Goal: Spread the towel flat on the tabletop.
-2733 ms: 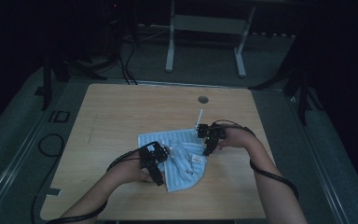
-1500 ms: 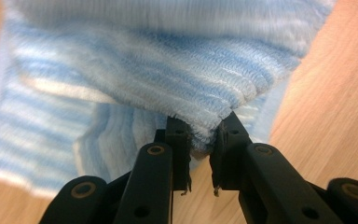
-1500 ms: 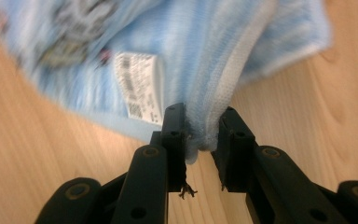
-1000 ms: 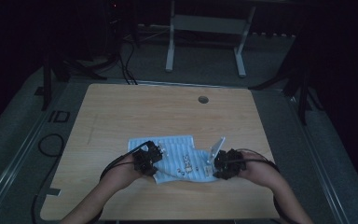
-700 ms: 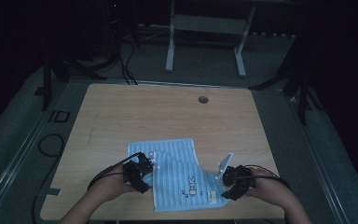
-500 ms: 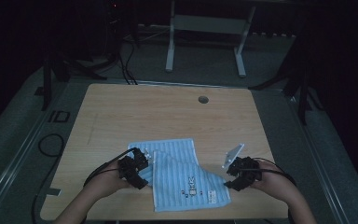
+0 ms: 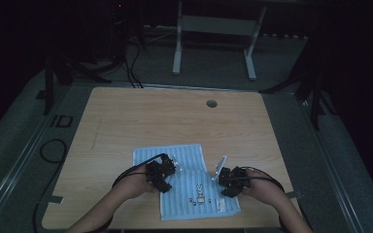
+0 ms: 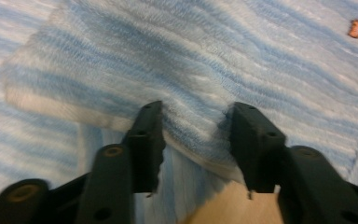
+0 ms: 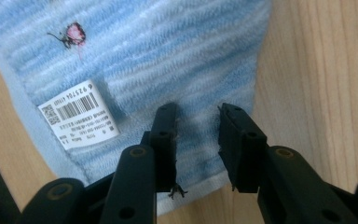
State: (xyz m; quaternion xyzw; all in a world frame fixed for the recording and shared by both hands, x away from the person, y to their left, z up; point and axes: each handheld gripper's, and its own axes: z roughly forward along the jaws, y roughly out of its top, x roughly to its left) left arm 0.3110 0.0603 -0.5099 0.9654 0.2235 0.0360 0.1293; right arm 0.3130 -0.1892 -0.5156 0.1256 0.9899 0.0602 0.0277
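A blue striped towel [image 7: 189, 187] lies folded on the near half of the wooden table [image 7: 150, 116]. My left gripper [image 7: 170, 169] is over its left edge and my right gripper [image 7: 220, 182] over its right edge. In the left gripper view, my left gripper [image 8: 196, 126] has just been closing; its jaws stand apart with the towel's [image 8: 191, 56] folded edge between them. In the right gripper view, my right gripper [image 9: 196, 126] has also been closing; its jaws straddle the towel's [image 9: 168, 56] hem beside a white barcode label [image 9: 79, 119].
A round cable hole [image 7: 211, 103] sits near the table's far edge. A grey metal frame [image 7: 213, 29] stands on the floor beyond the table, and a black cable [image 7: 53, 150] lies on the floor at the left. The room is dark.
The towel was pulled toward the near edge and laid out flat. Both grippers then drew off to its sides, and have now come back inward and down onto its left and right edges.
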